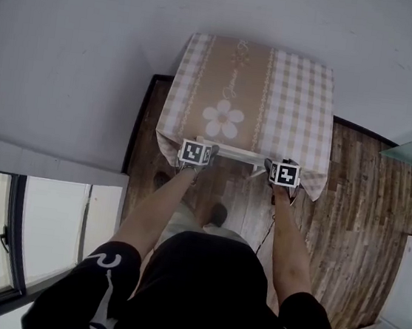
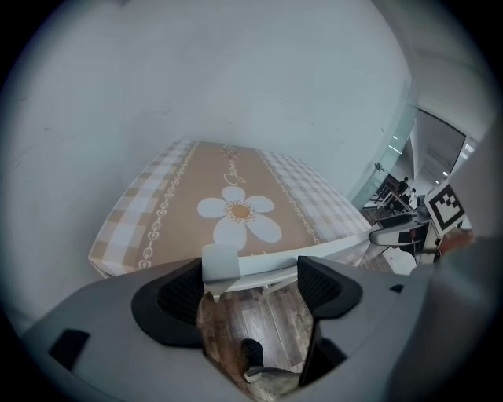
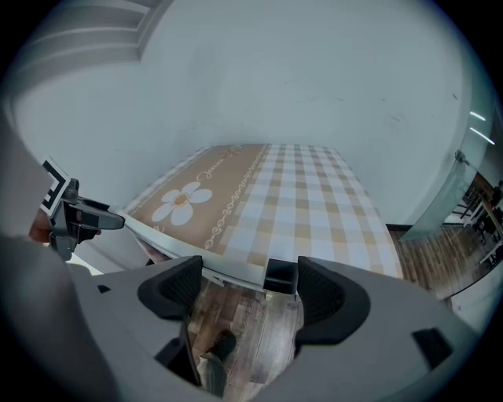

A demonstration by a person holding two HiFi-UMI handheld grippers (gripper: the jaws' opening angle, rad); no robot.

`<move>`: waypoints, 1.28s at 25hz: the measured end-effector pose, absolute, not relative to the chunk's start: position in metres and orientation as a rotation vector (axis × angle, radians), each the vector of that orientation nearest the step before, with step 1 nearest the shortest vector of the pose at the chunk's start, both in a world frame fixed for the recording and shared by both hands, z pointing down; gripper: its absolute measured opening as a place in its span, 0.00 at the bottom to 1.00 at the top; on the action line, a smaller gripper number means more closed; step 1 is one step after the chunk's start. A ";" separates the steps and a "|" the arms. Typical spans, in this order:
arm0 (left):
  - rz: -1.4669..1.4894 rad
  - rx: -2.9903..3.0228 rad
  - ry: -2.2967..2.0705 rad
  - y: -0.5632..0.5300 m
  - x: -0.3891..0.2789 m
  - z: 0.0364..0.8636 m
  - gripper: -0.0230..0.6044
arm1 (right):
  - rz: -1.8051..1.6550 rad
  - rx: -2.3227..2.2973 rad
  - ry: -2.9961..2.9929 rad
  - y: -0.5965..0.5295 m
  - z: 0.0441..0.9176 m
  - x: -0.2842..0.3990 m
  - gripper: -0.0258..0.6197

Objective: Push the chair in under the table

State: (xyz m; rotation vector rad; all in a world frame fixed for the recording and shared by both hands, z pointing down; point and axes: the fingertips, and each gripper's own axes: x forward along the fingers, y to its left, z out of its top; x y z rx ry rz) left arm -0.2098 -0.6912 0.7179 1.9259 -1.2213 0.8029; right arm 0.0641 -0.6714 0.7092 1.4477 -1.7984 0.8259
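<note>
In the head view, the chair [image 1: 231, 153] is seen tucked under the desk [image 1: 297, 89], its top rail met at either end by the left tongs [image 1: 204, 152] and right tongs [image 1: 278, 172], likely for a square push, with both arms stretched forward. In the left gripper view, the rail's white corner is straddled by wide-set jaws. In the right gripper view, its dark end is likewise straddled, unclamped.

Both arms reach forward and down, roughly parallel, out of black short sleeves [image 1: 107, 271]. The bare left forearm [image 1: 157, 208] ends at the grey two-jaw left gripper [image 1: 196, 154], which carries a cube with black-and-white square markers. The bare right forearm [image 1: 291, 241] ends at the matching right gripper [image 1: 284, 175]. The two grippers sit well apart, at about the same reach. On each gripper the dark padded jaws stand wide apart.
</note>
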 end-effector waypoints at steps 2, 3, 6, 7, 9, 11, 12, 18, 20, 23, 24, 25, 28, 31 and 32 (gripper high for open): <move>0.790 1.910 -1.236 -0.690 -0.210 0.718 0.65 | 0.830 1.451 -1.793 -0.671 0.709 0.064 0.65; 0.784 1.904 -1.243 -0.690 -0.210 0.718 0.65 | 0.833 1.451 -1.789 -0.671 0.709 0.065 0.65; 0.882 1.911 -1.248 -0.684 -0.213 0.724 0.64 | 0.830 1.458 -1.781 -0.669 0.710 0.066 0.65; 0.997 1.914 -1.230 -0.677 -0.216 0.732 0.53 | 0.828 1.463 -1.781 -0.669 0.710 0.065 0.65; 1.202 1.880 -1.156 -0.658 -0.221 0.750 0.36 | 0.830 1.475 -1.783 -0.667 0.710 0.065 0.64; 1.113 1.802 -1.139 -0.648 -0.219 0.755 0.14 | 0.832 1.483 -1.787 -0.667 0.709 0.066 0.64; 1.010 1.771 -1.162 -0.648 -0.217 0.750 0.14 | 0.832 1.484 -1.791 -0.668 0.709 0.066 0.64; 0.804 1.899 -1.268 -0.669 -0.207 0.708 0.13 | 0.842 1.495 -1.786 -0.667 0.706 0.069 0.62; 0.755 1.959 -1.306 -0.679 -0.208 0.690 0.13 | 0.826 1.525 -1.784 -0.666 0.702 0.070 0.57; 0.666 2.025 -1.348 -0.693 -0.208 0.667 0.12 | 0.809 1.566 -1.808 -0.668 0.690 0.072 0.55; 0.638 2.042 -1.361 -0.697 -0.209 0.660 0.12 | 0.803 1.577 -1.823 -0.670 0.685 0.072 0.54; 0.611 2.057 -1.376 -0.702 -0.210 0.652 0.11 | 0.794 1.591 -1.841 -0.673 0.679 0.071 0.53; 0.531 2.090 -1.436 -0.714 -0.215 0.624 0.11 | 0.751 1.644 -1.918 -0.686 0.656 0.069 0.51; 0.449 2.119 -1.498 -0.723 -0.222 0.594 0.10 | 0.668 1.707 -2.006 -0.702 0.618 0.062 0.49; 0.422 2.130 -1.515 -0.724 -0.223 0.584 0.10 | 0.634 1.729 -2.034 -0.707 0.604 0.059 0.48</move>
